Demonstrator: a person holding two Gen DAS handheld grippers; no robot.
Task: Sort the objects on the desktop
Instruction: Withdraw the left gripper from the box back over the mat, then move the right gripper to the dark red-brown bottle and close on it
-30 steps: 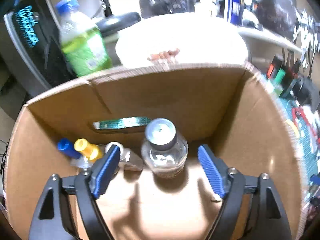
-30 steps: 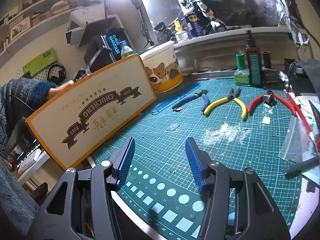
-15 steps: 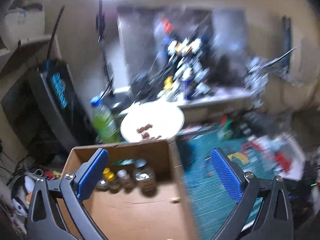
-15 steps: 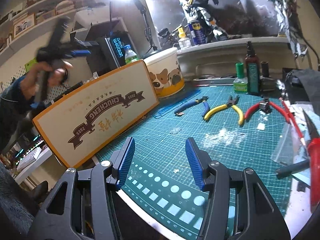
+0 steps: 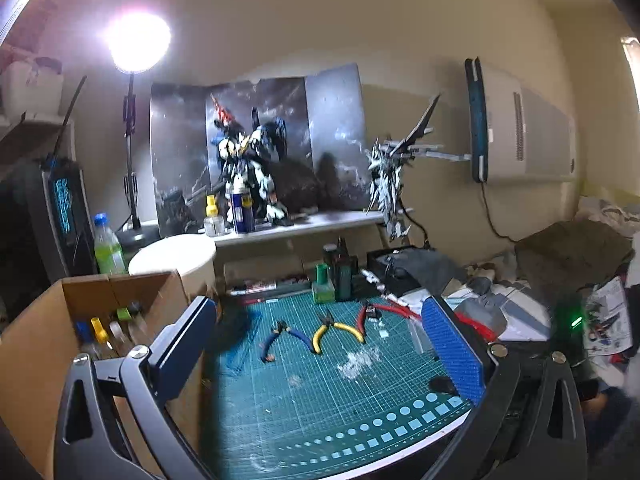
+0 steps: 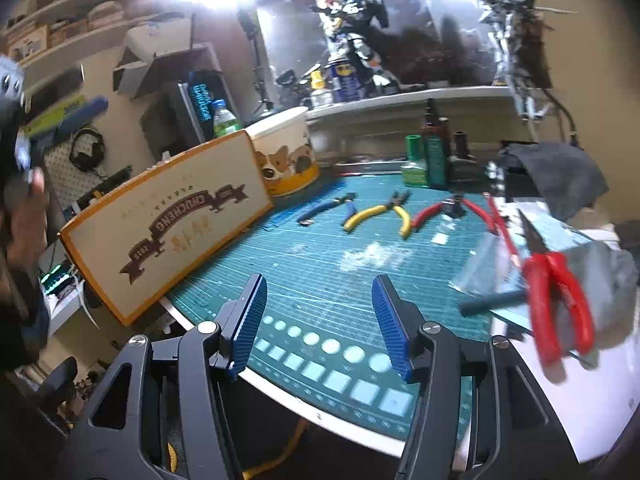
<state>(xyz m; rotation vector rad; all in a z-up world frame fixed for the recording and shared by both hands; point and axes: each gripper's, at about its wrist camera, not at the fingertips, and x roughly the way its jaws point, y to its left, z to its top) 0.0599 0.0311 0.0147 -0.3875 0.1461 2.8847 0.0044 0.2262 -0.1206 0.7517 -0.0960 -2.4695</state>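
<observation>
My left gripper (image 5: 320, 344) is wide open and empty, raised high over the green cutting mat (image 5: 320, 400). To its left the cardboard box (image 5: 44, 344) holds several small bottles (image 5: 108, 332) at its far wall. On the mat lie blue-handled pliers (image 5: 284, 336), yellow-handled pliers (image 5: 336, 330) and red-handled cutters (image 5: 384, 312). My right gripper (image 6: 318, 316) hovers open and empty above the mat's near edge (image 6: 320, 360). The same blue pliers (image 6: 328, 208), yellow pliers (image 6: 380, 214) and red cutters (image 6: 444, 210) lie beyond it; the box (image 6: 168, 220) stands at its left.
Large red-handled pliers (image 6: 556, 276) and a clear plastic bag (image 6: 488, 264) lie at the right of the mat. Green and dark bottles (image 6: 424, 156) stand at the mat's back edge beside a round dog-print tub (image 6: 288, 152). A person's hand (image 6: 28, 216) is at far left.
My left gripper has risen out of the box, leaving the clear bottle standing inside, and swung right to face the mat. The right gripper has shifted slightly.
</observation>
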